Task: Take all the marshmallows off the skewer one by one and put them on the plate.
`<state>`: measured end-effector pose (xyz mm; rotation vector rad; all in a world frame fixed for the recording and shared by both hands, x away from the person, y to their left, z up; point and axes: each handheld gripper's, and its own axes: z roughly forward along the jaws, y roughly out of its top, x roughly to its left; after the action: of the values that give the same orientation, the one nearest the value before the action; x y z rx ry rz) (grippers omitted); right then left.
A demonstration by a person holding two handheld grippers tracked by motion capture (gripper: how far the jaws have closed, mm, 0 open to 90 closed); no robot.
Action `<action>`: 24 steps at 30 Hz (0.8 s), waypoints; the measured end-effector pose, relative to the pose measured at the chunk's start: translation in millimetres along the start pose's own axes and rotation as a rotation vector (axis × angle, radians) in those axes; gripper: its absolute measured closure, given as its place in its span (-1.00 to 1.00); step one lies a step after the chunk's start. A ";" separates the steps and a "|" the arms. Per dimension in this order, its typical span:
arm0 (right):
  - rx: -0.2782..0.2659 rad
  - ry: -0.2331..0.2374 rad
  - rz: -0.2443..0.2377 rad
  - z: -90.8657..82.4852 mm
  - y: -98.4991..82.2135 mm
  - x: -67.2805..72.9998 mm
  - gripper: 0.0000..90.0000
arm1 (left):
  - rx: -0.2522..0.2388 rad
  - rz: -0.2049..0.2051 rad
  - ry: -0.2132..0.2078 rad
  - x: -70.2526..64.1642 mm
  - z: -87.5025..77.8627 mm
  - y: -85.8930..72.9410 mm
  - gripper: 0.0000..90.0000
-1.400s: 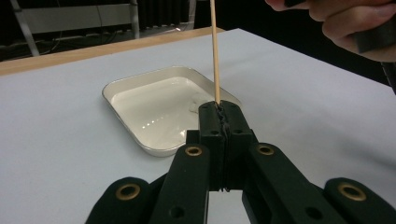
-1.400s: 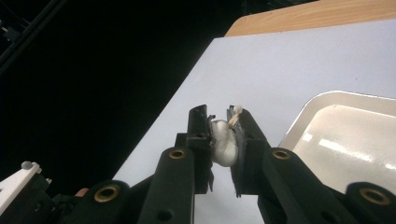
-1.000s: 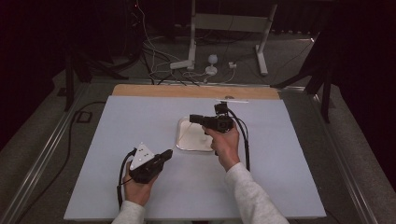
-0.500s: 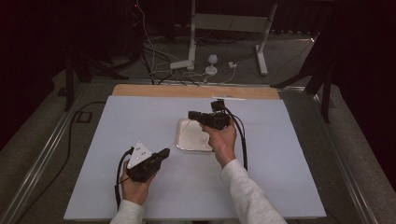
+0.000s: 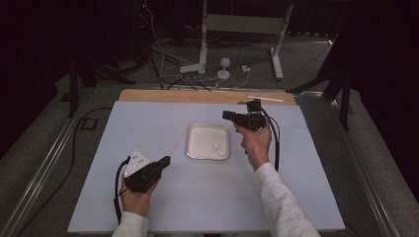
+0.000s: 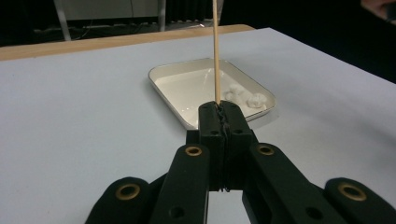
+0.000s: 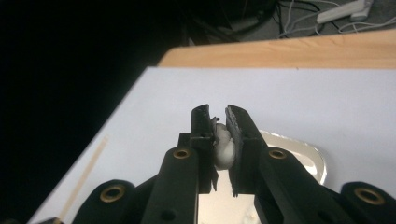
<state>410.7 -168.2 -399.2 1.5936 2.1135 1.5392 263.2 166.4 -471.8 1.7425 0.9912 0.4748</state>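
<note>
My left gripper (image 5: 166, 160) is low over the near left of the white table, shut on the base of a thin wooden skewer (image 6: 216, 46) that points toward a shallow white tray (image 5: 201, 137). The skewer (image 5: 178, 144) reaches almost to the tray's left rim. Small white soft pieces (image 6: 243, 95) lie in the tray's (image 6: 163, 74) right corner. My right gripper (image 5: 225, 115) is raised just right of the tray's far corner, pointing left. In the right gripper view its jaws (image 7: 217, 114) are shut on one white soft piece (image 7: 224, 145), with the tray (image 7: 306, 158) below.
A wooden strip (image 5: 197, 96) runs along the table's far edge, with a thin white stick (image 5: 267, 98) lying on it. Cables and metal stand legs (image 5: 203, 44) are on the floor beyond. Both forearms enter from the near edge.
My right gripper has moved from above the tray to its right and slightly up, carrying the white piece. The left gripper has barely shifted.
</note>
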 end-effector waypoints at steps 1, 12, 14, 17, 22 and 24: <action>0.010 0.000 -0.006 2.4 -2.2 -0.4 0.84 | 0.000 -0.005 0.001 0.8 0.4 -0.2 1.00; 0.094 -0.046 -0.055 22.8 -23.1 -11.8 0.81 | -0.003 -0.057 -0.005 -0.1 5.3 0.9 1.00; 0.105 -0.044 -0.053 25.2 -26.3 -14.7 0.80 | 0.000 -0.064 -0.006 -1.1 7.2 1.9 1.00; 0.133 -0.056 -0.064 29.4 -30.6 -16.6 0.79 | -0.005 -0.069 -0.005 -1.7 8.0 5.4 1.00; 0.159 -0.072 -0.093 33.7 -33.1 -15.8 0.78 | -0.007 -0.063 -0.004 -2.9 9.7 12.7 1.00; 0.168 -0.077 -0.102 36.3 -34.0 -16.3 0.77 | -0.009 -0.062 -0.003 -3.1 11.1 15.3 1.00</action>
<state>416.0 -155.4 -449.7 1.5388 2.2952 1.2795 275.4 155.4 -461.8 1.6986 1.0361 0.4359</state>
